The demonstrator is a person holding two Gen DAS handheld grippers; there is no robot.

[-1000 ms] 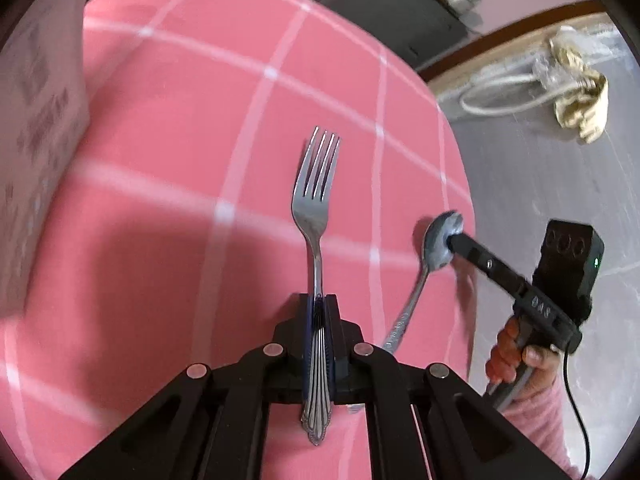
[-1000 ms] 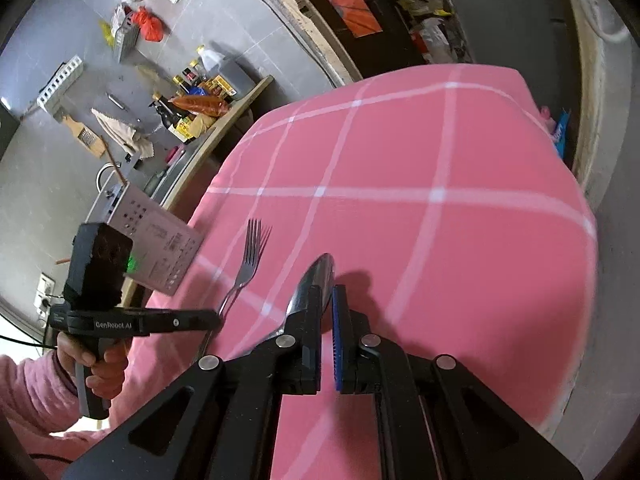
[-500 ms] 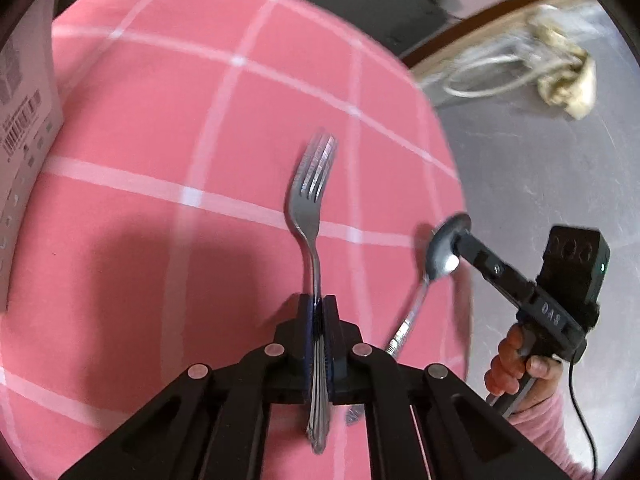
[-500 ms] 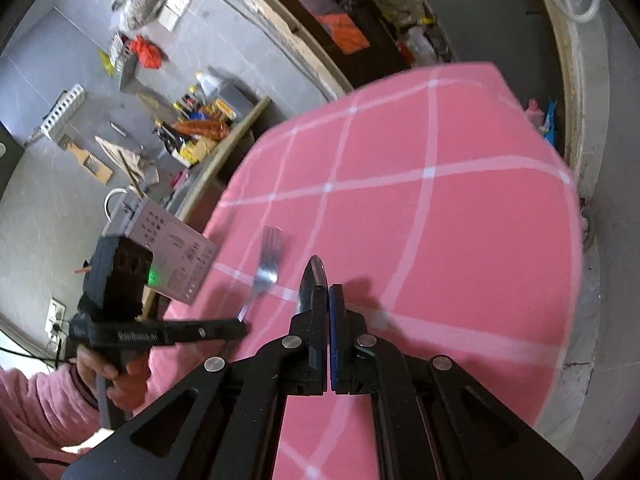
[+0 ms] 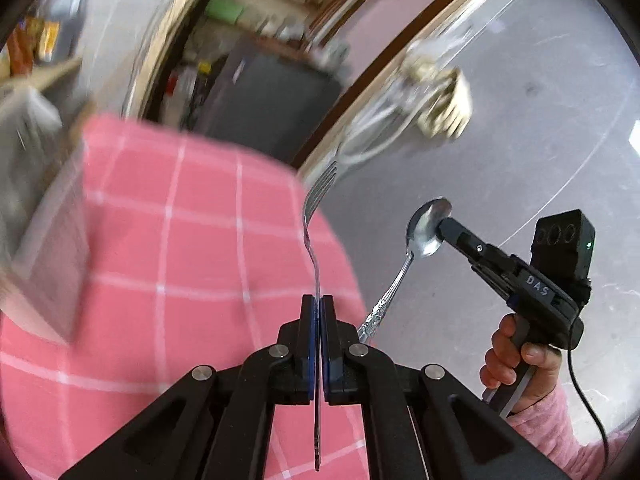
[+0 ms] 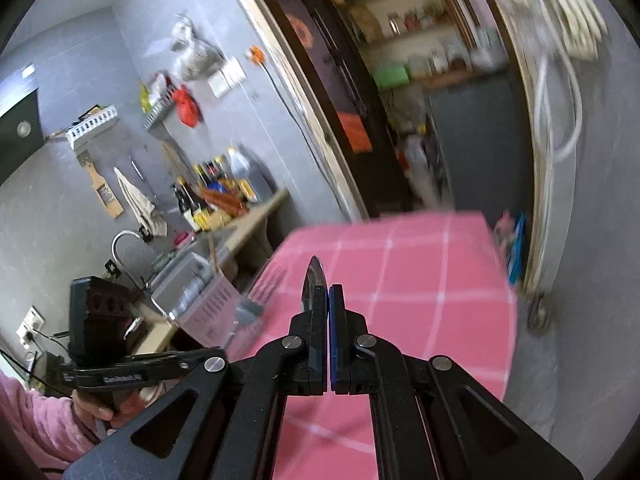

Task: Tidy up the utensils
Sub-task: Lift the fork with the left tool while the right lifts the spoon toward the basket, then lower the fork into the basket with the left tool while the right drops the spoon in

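Observation:
My left gripper (image 5: pixel 319 300) is shut on the handle of a steel fork (image 5: pixel 314 220). The fork is held in the air above the pink checked tablecloth (image 5: pixel 180 260), edge-on, with its tines pointing up and away. At the right of the left wrist view, my right gripper (image 5: pixel 445 225) is shut on the bowl of a steel spoon (image 5: pixel 424 232), whose ornate handle hangs down to the left. In the right wrist view the spoon's bowl (image 6: pixel 313 280) sticks up edge-on from the shut right gripper (image 6: pixel 328 291).
A grey printed box (image 5: pixel 44 240) stands at the table's left side and shows again as the box (image 6: pixel 200 300) in the right wrist view. Past the table (image 6: pixel 420 300) is grey floor, a doorway and a cluttered counter. A hand in a pink sleeve (image 5: pixel 516 360) holds the right gripper.
Both grippers have risen off the table with the fork and spoon still in them. The views have tilted up toward the room, and the fork has rolled edge-on.

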